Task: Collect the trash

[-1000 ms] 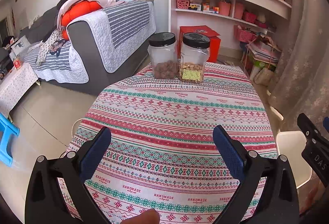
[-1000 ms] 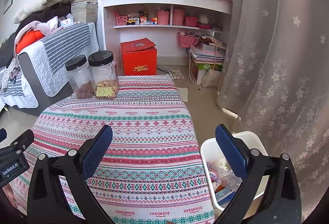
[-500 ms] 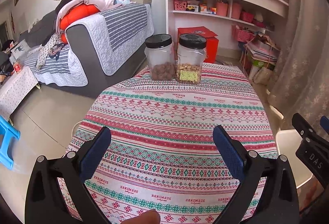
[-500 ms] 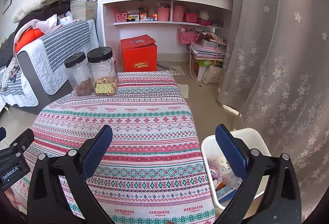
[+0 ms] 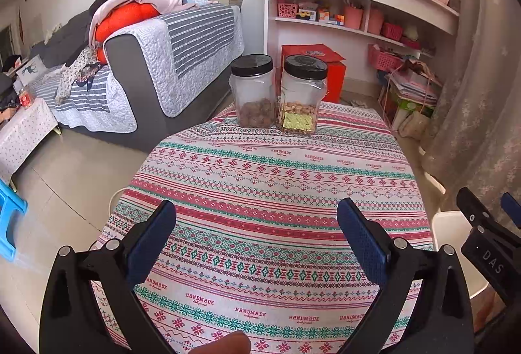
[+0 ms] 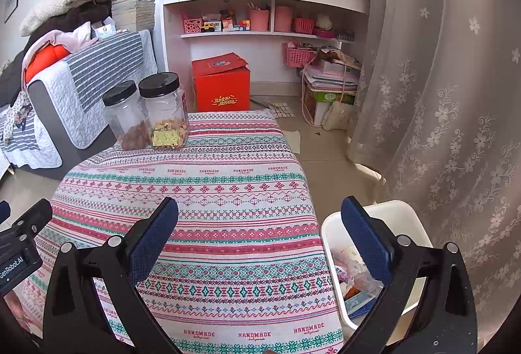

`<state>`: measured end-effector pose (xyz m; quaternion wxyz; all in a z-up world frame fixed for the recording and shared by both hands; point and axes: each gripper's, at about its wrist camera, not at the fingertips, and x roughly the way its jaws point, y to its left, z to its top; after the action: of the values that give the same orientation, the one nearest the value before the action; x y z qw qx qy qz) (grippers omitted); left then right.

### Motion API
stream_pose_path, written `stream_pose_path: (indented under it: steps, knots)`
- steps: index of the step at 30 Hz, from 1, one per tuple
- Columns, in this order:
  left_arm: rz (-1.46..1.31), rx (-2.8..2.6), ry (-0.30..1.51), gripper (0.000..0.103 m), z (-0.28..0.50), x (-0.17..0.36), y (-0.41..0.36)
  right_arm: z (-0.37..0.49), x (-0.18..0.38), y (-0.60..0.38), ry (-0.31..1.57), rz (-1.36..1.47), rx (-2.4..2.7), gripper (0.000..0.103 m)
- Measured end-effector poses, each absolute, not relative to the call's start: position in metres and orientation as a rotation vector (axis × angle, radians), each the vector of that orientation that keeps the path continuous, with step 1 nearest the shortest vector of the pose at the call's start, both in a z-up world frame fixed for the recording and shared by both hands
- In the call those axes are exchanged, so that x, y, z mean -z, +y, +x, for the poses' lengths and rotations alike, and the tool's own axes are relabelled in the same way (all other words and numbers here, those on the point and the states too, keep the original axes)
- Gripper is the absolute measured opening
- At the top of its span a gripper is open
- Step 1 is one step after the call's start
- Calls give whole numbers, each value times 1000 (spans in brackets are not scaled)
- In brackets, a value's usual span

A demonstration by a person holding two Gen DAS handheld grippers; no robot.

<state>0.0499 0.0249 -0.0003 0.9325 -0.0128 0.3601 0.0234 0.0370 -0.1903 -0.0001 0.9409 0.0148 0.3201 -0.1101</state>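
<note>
A white trash bin [image 6: 403,217] stands on the floor to the right of the table and holds wrappers and packets [image 6: 355,279]. Its rim also shows in the left wrist view [image 5: 452,230]. My left gripper [image 5: 257,224] is open and empty above the near part of the patterned tablecloth [image 5: 276,191]. My right gripper [image 6: 260,220] is open and empty above the table's right edge, its right finger over the bin. I see no loose trash on the cloth.
Two clear jars with black lids [image 5: 252,90] [image 5: 302,93] stand at the table's far edge. A grey sofa [image 5: 156,54] is at the left, a red box [image 6: 221,87] and white shelves [image 6: 260,12] behind, a curtain [image 6: 439,93] at the right.
Both grippers have drawn back and risen slightly; the jars sit a little farther away in view. Both stay open and empty.
</note>
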Motion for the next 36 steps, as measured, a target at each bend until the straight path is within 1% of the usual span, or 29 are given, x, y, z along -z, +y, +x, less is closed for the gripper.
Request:
stream_pose_path:
  steps: [36]
  knots:
    - [-25, -55, 737, 96, 49, 5, 25, 39, 2, -177, 655, 26, 205, 96]
